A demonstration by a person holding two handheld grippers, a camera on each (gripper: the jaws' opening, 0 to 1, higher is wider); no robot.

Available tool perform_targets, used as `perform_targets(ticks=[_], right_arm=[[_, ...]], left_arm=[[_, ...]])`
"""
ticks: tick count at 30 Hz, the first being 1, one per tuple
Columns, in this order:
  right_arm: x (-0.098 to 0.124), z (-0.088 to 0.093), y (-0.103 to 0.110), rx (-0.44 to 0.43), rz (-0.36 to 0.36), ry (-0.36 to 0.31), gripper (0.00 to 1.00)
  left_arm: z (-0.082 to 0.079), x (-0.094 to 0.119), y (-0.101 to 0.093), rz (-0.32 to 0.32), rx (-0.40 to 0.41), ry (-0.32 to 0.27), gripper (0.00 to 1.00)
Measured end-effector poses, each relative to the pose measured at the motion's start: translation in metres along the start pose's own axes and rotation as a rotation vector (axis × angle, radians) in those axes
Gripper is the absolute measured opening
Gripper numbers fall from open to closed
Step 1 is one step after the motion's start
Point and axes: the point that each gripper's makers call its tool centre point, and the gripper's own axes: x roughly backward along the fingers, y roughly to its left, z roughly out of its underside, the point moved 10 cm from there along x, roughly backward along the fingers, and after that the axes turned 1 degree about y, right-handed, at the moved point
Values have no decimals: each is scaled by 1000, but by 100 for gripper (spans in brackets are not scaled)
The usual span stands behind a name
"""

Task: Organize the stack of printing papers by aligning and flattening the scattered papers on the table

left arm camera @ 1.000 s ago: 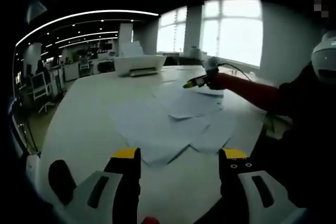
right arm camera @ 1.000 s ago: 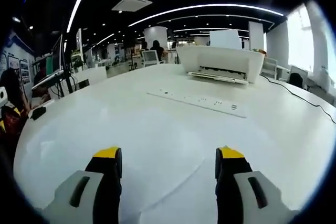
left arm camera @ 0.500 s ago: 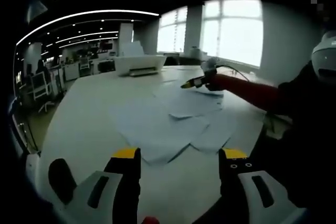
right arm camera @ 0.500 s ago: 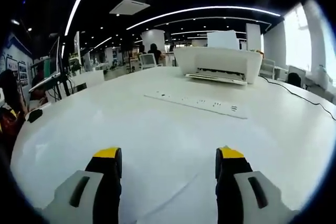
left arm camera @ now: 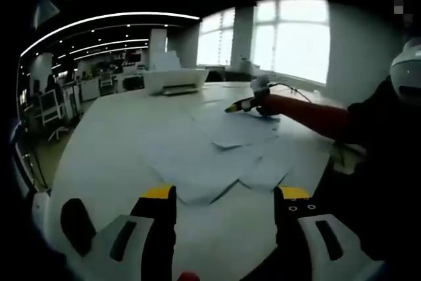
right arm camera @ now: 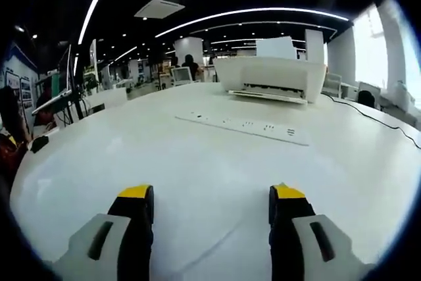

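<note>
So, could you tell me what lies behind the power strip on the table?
Behind the power strip stands a white printer holding upright paper. Whatever is behind the printer is covered.

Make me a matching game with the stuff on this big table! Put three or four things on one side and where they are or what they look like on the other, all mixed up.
Things:
1. printer
2. power strip
3. papers
4. right gripper

Descriptions:
A. spread out in overlapping, crooked sheets on the table
B. long, flat and white, lying in front of the printer
C. jaws apart with yellow tips, nothing between them
D. white box at the far end of the table with a sheet standing up in its back

Right pairs: 1-D, 2-B, 3-A, 4-C
</note>
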Motion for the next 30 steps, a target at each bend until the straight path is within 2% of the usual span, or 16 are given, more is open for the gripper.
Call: perform_targets(ticks=[11,17,30], right_arm=[[-1,4,4,58,9,-3,66],[1,5,5,60,7,-13,66],[-4,4,2,66,-15,-27,55]], left_arm=[[-1,-2,-1,3,-3,5,63],[-2,-4,-2,8,-5,6,63],[-1,-8,-4,18,-4,10,63]])
